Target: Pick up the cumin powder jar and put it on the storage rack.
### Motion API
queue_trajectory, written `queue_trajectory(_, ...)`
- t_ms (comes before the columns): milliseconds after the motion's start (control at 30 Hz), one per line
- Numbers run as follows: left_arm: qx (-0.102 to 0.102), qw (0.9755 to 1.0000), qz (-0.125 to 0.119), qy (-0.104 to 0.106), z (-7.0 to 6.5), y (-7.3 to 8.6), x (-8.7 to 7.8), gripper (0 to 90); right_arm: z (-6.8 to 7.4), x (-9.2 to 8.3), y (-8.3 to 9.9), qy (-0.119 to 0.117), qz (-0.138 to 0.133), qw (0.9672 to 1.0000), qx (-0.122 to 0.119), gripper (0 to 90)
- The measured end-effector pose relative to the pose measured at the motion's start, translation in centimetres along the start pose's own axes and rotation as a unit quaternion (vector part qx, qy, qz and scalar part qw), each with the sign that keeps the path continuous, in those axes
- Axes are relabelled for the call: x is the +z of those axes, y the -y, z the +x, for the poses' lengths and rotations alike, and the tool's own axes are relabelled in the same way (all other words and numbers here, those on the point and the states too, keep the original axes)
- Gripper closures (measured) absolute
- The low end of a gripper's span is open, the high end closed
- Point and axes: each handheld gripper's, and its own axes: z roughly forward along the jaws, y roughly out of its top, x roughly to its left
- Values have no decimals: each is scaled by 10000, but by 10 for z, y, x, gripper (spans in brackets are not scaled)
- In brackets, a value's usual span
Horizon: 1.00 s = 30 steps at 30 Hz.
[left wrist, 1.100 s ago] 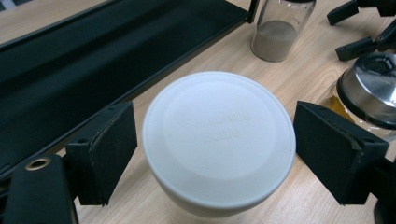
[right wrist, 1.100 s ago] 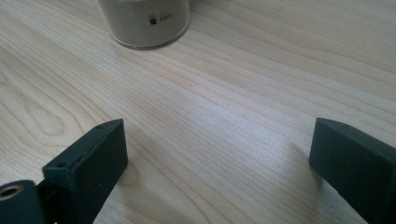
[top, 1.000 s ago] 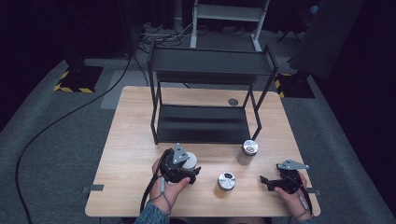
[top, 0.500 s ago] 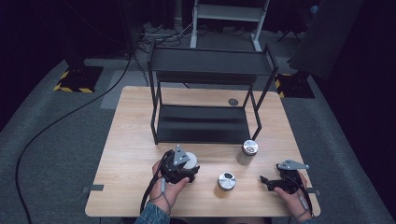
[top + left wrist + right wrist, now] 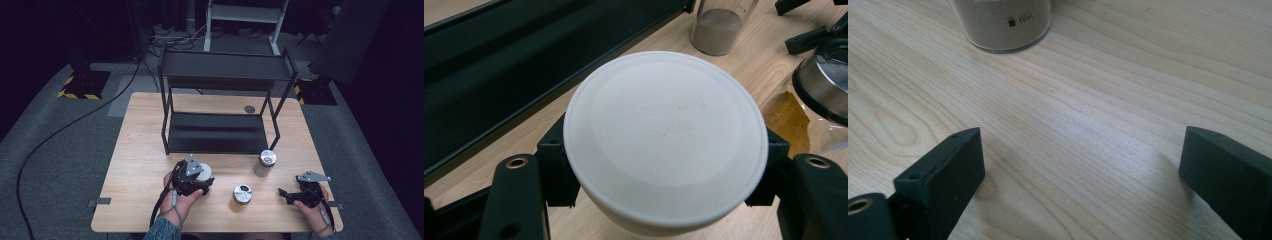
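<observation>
At the left of the high view we see the person's left hand (image 5: 179,202) bringing the left gripper (image 5: 194,179) onto the wooden table (image 5: 140,150), its cable trailing back toward the near edge. This gripper has its jaws closed against the sides of a white-lidded seasoning bottle (image 5: 203,172); in the left gripper view the round white lid (image 5: 665,132) sits squarely between the two black jaws, which press it from both sides, and faint raised lettering shows on its top. Behind it stands a black two-tier metal rack (image 5: 220,102), its lower shelf resting on the table near the bottle and both shelves bare. Just right of the held bottle, in the middle of the table's near half, we find a glass jar with a shiny metal lid (image 5: 243,194) holding a yellow-brown powder, standing upright and apart from the gripper. Farther right and closer to the rack's front right leg stands a taller clear jar with a metal cap (image 5: 267,161), filled with a pale sandy powder; the right gripper view shows its base (image 5: 1002,22) well ahead of the jaws. At the far right the person's right hand (image 5: 314,215) holds the right gripper (image 5: 290,196) low over the table, its jaws spread wide with only bare wood between them.
</observation>
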Motion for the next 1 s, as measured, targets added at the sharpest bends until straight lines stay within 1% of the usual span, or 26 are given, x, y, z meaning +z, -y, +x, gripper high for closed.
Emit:
queue_trajectory(200, -21, 10000, -74, -16, 2, -4, -6, 334, 0, 0, 0, 0, 0, 10000, 1, 41)
queue_trajectory(300, 36, 9999, -96, -80, 2, -9, -10, 334, 0, 0, 0, -1, 2, 10000, 1, 41)
queue_trajectory(533, 37, 9998, -136, -125, 7, -17, -15, 334, 0, 0, 0, 0, 3, 10000, 1, 41)
queue_trajectory(600, 4, 9997, -199, -106, 10, -18, -17, 334, 0, 0, 0, 1, 3, 10000, 0, 41)
queue_trajectory(667, -70, 9996, -257, -84, 12, -20, -20, 334, 0, 0, 0, 0, 3, 10000, 0, 41)
queue_trajectory(800, 35, 9995, -246, -189, 14, -31, -23, 334, 0, 0, 0, 0, 1, 10000, 1, 41)
queue_trajectory(1000, 47, 9994, -281, -190, 18, -39, -27, 335, 0, 0, 0, -1, 1, 10000, 2, 41)
